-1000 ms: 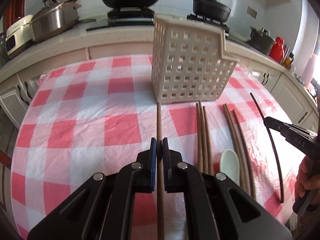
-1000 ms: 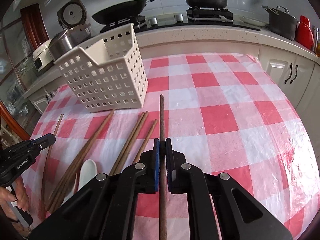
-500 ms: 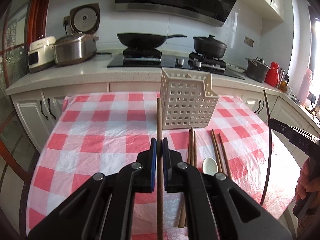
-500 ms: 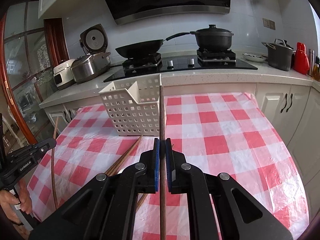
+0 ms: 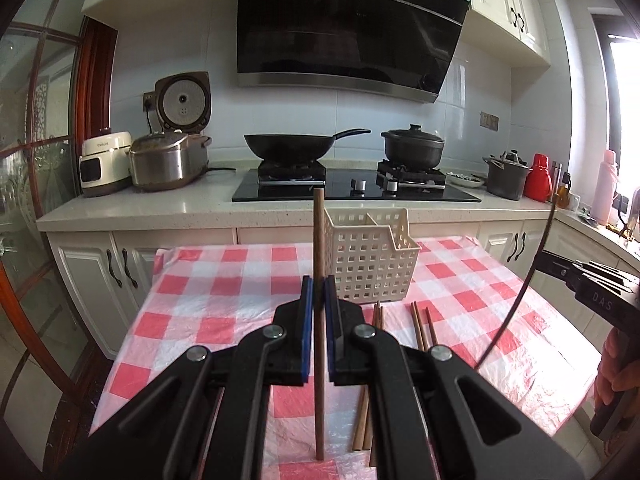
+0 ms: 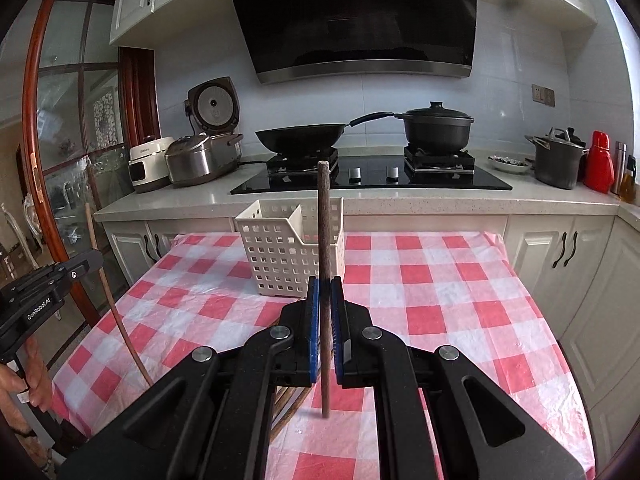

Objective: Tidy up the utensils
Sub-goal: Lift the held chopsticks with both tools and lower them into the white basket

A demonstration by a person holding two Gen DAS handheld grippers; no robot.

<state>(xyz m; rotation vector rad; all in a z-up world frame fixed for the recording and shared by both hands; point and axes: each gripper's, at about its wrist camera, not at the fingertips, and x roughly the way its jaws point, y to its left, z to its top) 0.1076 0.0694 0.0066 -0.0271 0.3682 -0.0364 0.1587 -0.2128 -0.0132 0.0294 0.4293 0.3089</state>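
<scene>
My left gripper [image 5: 319, 294] is shut on a brown chopstick [image 5: 319, 240], held upright above the checked table. My right gripper [image 6: 325, 296] is shut on a darker chopstick [image 6: 323, 216], also upright. The white slotted basket [image 5: 370, 264] stands at the table's far side, ahead of both grippers; it also shows in the right wrist view [image 6: 280, 256]. Several more brown chopsticks [image 5: 420, 328] lie on the cloth in front of the basket. The right gripper shows at the right edge of the left view [image 5: 592, 284], the left gripper at the left edge of the right view [image 6: 48, 284].
The red-and-white checked tablecloth [image 5: 224, 292] covers the table. Behind it a counter [image 5: 160, 208] holds a stove with a wok [image 5: 296, 148] and a pot [image 5: 412, 148], rice cookers [image 5: 168, 160] at left, and a red flask [image 5: 538, 178] at right.
Both grippers have lifted and tilted up with their chopsticks, from low over the table to upright. The view now takes in the stove and hood; the basket looks smaller and farther.
</scene>
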